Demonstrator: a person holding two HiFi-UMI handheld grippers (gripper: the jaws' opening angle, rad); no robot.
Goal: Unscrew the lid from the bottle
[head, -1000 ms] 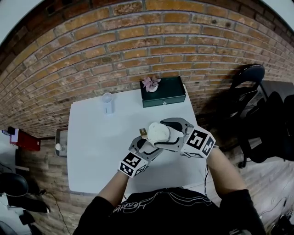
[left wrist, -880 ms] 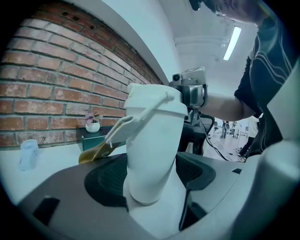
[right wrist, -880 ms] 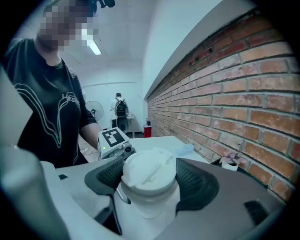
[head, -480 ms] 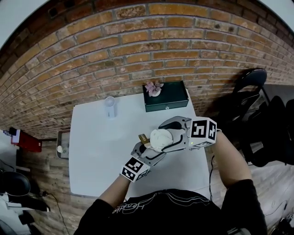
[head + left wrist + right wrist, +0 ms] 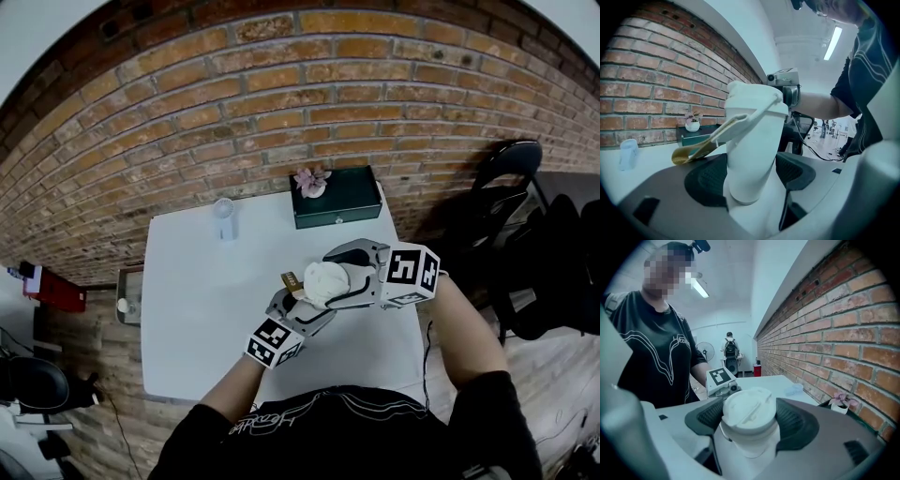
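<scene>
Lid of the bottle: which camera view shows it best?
The right gripper view: the lid faces the camera, gripped between the right claw's pads. The left gripper view shows it side-on atop the bottle; the head view shows only a small white blob.

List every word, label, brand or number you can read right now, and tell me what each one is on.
No text can be read.
Shirt: white print on the chest, too small and blurred to read.
Left marker cube, right marker cube: black and white square patterns, no letters.
Bottle and lid: plain white, no label in view.
Green box: nothing readable.
</scene>
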